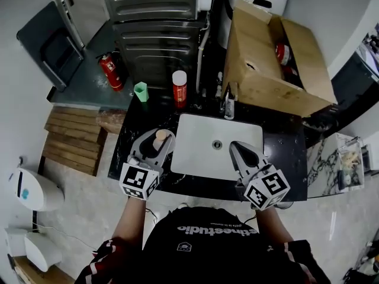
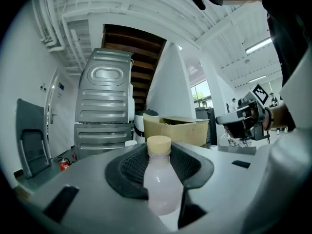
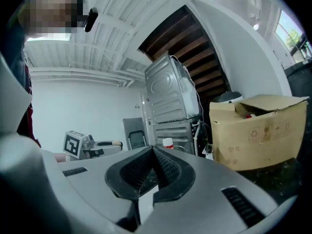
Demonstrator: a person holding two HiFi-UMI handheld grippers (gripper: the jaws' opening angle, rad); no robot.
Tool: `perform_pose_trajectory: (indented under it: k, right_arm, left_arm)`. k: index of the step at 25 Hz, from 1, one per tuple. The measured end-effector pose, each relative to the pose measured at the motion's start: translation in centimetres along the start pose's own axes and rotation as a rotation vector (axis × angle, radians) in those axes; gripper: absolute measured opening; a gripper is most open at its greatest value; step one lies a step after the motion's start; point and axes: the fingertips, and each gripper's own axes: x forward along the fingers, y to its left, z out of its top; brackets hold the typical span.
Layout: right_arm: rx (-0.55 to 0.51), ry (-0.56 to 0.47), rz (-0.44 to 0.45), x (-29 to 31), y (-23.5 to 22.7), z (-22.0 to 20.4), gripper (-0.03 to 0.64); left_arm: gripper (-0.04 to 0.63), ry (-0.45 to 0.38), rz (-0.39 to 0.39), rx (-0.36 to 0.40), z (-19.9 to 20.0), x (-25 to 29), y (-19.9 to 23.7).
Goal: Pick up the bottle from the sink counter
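Note:
A small bottle (image 2: 161, 182) of pale pinkish liquid with a tan cap stands upright between the dark ribbed pads of my left gripper (image 1: 157, 141), which is shut on its body. In the head view the bottle (image 1: 160, 136) is over the black counter (image 1: 127, 149), just left of the white sink (image 1: 198, 141). My right gripper (image 1: 235, 148) hovers over the sink's right side. Its jaws meet at the tips with nothing between them in the right gripper view (image 3: 153, 152).
At the counter's back stand a red can (image 1: 179, 89), a green cup (image 1: 140, 91) and the faucet (image 1: 230, 102). A large open cardboard box (image 1: 266, 76) sits at the back right. A grey metal appliance (image 1: 155, 34) and a fire extinguisher (image 1: 110, 71) lie beyond.

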Motion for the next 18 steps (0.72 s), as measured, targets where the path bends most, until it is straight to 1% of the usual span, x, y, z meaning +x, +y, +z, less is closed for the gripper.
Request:
perform_pose_trajectory:
  k: [4, 6, 10, 18]
  right_arm:
    - [-0.070, -0.008, 0.008, -0.6, 0.2, 0.7, 0.037]
    - [-0.069, -0.017, 0.009, -0.9, 0.3, 1.0, 0.037]
    - [-0.049, -0.037, -0.001, -1.5, -0.1, 1.8, 0.037]
    - [-0.032, -0.060, -0.015, -2.5, -0.6, 2.3, 0.037]
  left_arm:
    - [0.147, 0.002, -0.011, 0.016, 1.3, 0.5, -1.3]
    - [0.147, 0.001, -0.015, 0.011, 1.8, 0.4, -1.8]
    - [0.147, -0.011, -0.028, -0.022, 2.5, 0.5, -2.2]
    - [0.147, -0.012, -0.046, -0.031, 3.8, 0.8, -3.0]
